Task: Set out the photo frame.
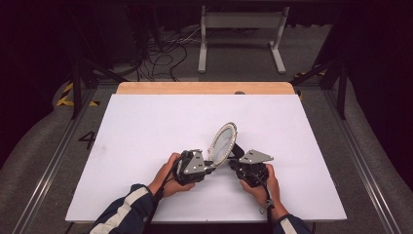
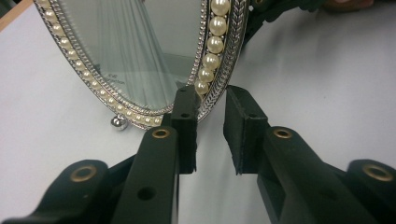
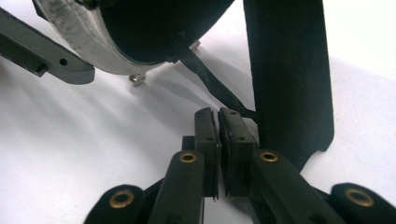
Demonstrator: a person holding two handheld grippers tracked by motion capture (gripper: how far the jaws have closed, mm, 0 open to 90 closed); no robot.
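The mirror (image 2: 140,51) is showing glossy glass, pearly beads and a shiny metal rim; the table (image 1: 146,126) is looking matt white.

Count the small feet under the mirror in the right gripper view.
2: one foot under the mirror frame's lower edge, another foot beside the black strap. Others may be hidden.

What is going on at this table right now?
A person with a gripper in each hand is working on an oval pearl-framed mirror standing on the white table. The left gripper has its jaws around the mirror's rim, with a gap still showing. Behind the mirror, the right gripper is nearly shut beside the black stand flap.
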